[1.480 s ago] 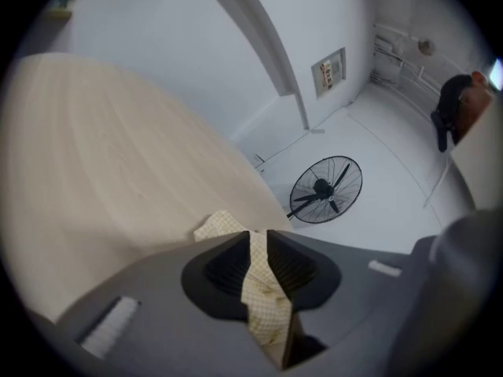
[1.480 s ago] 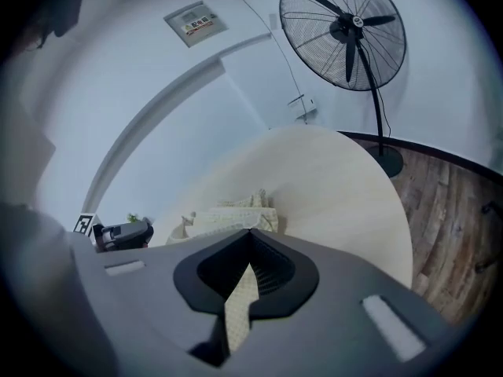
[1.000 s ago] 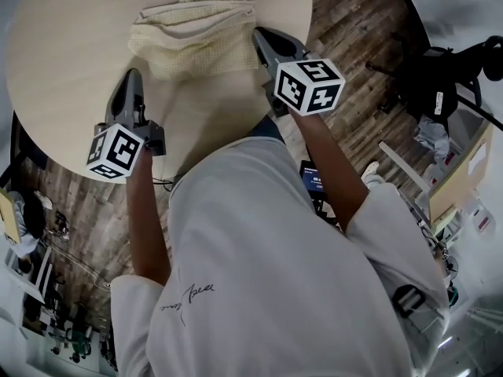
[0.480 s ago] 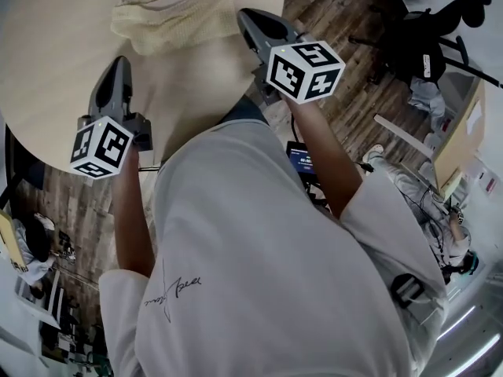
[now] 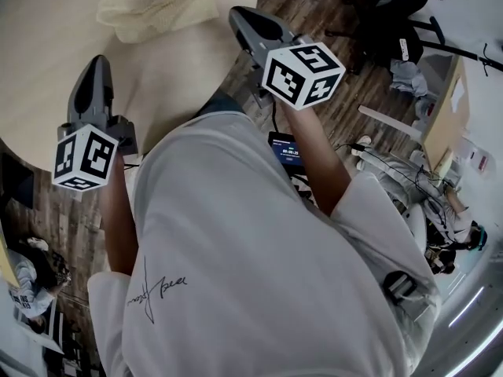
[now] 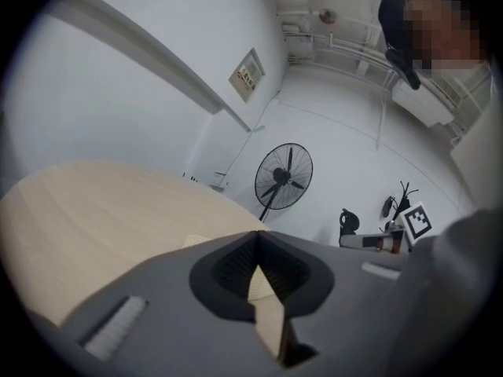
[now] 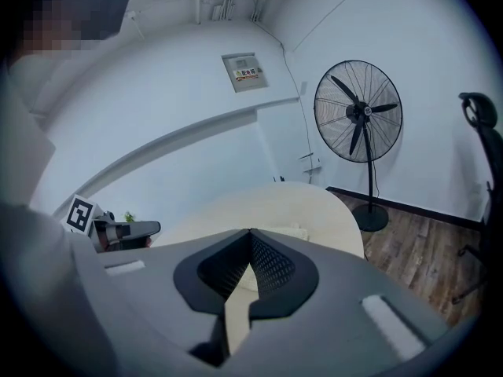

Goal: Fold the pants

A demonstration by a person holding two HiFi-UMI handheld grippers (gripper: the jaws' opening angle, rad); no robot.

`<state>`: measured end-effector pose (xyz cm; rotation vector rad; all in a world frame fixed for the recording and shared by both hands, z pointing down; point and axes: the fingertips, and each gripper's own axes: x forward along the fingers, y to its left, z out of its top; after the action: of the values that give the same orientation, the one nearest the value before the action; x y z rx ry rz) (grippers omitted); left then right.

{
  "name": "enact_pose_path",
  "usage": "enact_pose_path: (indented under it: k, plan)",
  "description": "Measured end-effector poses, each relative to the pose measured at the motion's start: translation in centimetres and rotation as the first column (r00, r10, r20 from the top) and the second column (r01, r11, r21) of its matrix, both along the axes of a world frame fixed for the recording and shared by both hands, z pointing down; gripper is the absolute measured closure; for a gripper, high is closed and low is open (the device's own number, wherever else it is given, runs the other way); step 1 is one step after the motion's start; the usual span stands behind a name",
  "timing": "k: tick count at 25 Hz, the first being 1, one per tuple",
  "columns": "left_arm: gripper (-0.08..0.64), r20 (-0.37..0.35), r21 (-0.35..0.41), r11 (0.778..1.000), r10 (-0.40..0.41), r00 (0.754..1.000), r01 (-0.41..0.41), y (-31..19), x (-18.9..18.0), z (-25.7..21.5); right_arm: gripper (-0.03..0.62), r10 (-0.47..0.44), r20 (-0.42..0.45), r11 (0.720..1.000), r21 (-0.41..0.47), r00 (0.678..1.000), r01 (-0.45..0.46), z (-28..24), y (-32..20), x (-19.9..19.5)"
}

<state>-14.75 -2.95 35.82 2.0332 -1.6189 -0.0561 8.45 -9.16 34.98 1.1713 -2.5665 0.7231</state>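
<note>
Head view looks steeply down over the person's white shirt (image 5: 259,273) onto a round, pale wooden surface (image 5: 47,61) that fills the 10 to 12 o'clock part of the frame. The pants (image 5: 157,6) lie on it at about 11 o'clock as a folded, cream-coloured bundle, flat and free of both tools. The left hand-held gripper (image 5: 95,61) sits at 9 o'clock over the surface's near part, well apart from the pants, its marker cube toward the person. The right hand-held gripper (image 5: 237,16) is at 12 to 1 o'clock over the surface's edge, its tips just on the 3 o'clock side of the bundle without touching it. In the left gripper view the jaws of the left hand-held gripper (image 6: 257,234) meet at their tips with nothing between them; only bare surface shows through the slot. In the right gripper view the right hand-held gripper (image 7: 250,232) has its jaws together too and is empty, with the pants (image 7: 294,230) ahead of it on the surface. A standing fan (image 7: 357,112) is at 2 o'clock by the white wall, on the wooden floor (image 5: 330,6).
</note>
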Motion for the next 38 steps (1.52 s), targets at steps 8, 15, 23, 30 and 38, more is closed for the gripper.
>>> enact_pose_path:
  k: [8,15,23,30,38]
  plan:
    - [0.516,0.034,0.073,0.997,0.006,0.999,-0.008,2.4,0.5,-3.5,0.594,0.012,0.009,0.998,0.065,1.0,-0.013,-3.4,3.6,0.1]
    - [0.545,0.11,0.096,0.995,0.021,0.994,-0.031,3.9,1.4,-6.3,0.594,0.043,0.019,0.991,0.125,0.999,-0.045,-6.3,6.4,0.4]
    - [0.558,0.105,0.125,0.99,0.048,0.993,-0.061,5.3,2.3,-7.5,0.594,0.087,0.011,0.982,0.167,0.996,-0.087,-7.3,7.5,0.8]
    - [0.558,0.102,0.088,0.99,0.098,0.99,-0.107,6.4,3.0,-7.5,0.594,-0.024,-0.045,0.985,0.172,0.999,0.031,-7.8,8.6,0.1]
    - [0.558,0.122,0.058,0.998,0.02,0.992,-0.027,6.4,1.8,-5.8,0.594,0.017,-0.134,0.984,0.177,0.991,0.007,-7.7,8.0,1.7]
